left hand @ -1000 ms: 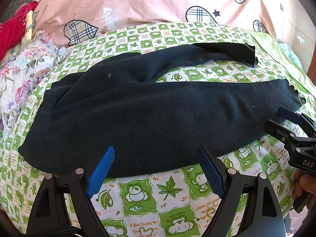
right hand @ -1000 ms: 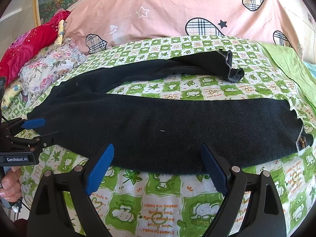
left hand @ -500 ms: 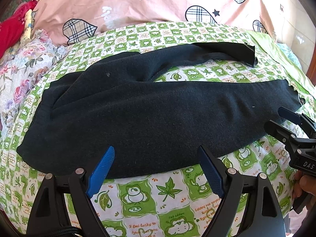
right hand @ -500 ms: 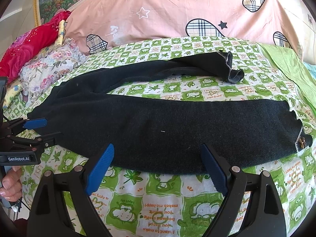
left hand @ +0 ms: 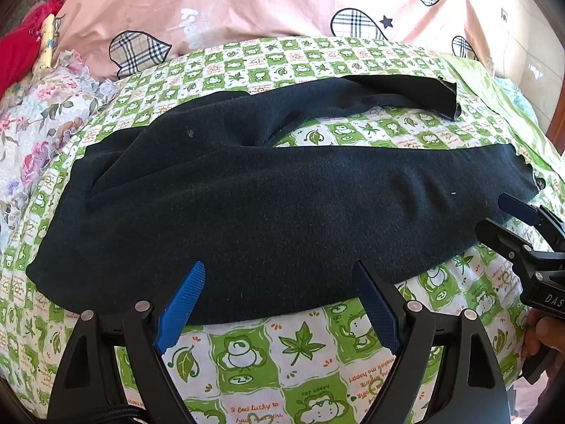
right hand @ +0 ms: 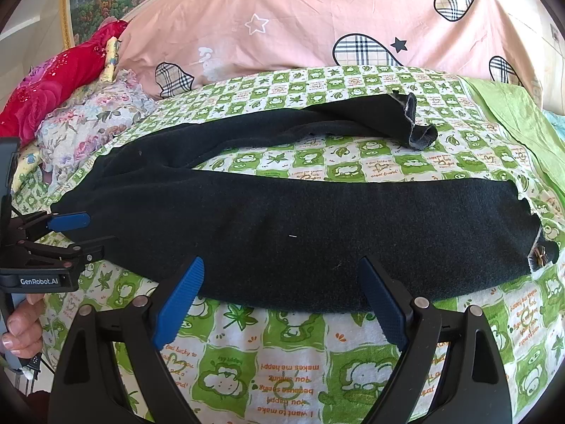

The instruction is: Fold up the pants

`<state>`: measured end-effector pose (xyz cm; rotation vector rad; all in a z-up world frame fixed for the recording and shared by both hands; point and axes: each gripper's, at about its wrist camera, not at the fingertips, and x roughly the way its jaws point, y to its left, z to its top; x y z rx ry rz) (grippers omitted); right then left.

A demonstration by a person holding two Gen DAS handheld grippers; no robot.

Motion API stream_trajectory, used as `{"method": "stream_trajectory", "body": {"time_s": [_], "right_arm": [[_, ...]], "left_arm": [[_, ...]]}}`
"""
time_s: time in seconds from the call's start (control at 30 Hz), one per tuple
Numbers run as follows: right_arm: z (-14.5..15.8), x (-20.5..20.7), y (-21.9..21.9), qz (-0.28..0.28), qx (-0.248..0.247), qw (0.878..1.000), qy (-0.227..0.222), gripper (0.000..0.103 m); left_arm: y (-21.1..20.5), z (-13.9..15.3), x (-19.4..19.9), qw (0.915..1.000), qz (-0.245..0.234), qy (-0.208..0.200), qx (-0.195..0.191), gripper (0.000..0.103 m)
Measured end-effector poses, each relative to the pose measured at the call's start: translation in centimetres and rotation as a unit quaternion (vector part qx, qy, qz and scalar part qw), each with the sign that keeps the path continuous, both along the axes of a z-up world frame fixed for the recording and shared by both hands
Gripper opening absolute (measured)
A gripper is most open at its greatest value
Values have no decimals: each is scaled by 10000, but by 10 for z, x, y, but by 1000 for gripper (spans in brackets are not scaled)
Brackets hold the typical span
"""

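Green froggy bedsheet (left hand: 303,346) holds the dark pants (left hand: 268,205), lying flat with legs apart. No fold yet. Left gripper (left hand: 279,304) and right gripper (right hand: 282,304) are wide open, holding nothing.

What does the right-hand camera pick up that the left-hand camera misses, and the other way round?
Only the right wrist view shows the framed landscape picture, a small bow at the hem of the nearer leg, and the left gripper from the side. Only the left wrist view shows the right gripper from the side. Both show the dark pants spread on the green frog-print sheet, the pink heart-print quilt, and open jaws.
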<state>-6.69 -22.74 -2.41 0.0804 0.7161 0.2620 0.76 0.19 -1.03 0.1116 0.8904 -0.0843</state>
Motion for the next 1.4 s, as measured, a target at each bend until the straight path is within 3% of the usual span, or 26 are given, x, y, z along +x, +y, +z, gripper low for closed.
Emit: {"method": "stream_trajectory", "body": {"time_s": [0.43, 0.53, 0.67, 0.73, 1.1, 1.4], "right_arm": [[6, 9, -6, 41, 89, 9997, 227, 89], [8, 12, -7, 51, -50, 10000, 64, 89], [9, 24, -10, 63, -40, 9975, 704, 89], [11, 29, -12, 77, -91, 9966, 813, 89], [37, 81, -43, -37, 153, 9984, 549, 89], [54, 142, -71, -206, -46, 9985, 501, 89]], "left_arm": [[-2, 8, 12, 9998, -171, 28, -11, 86], [-2, 9, 17, 9998, -188, 45, -17, 86], [-2, 11, 26, 9997, -212, 87, -63, 86], [-2, 13, 32, 9997, -243, 75, -49, 86], [-2, 37, 89, 9986, -519, 75, -109, 86], [-8, 50, 152, 9970, -715, 212, -218, 87]]}}
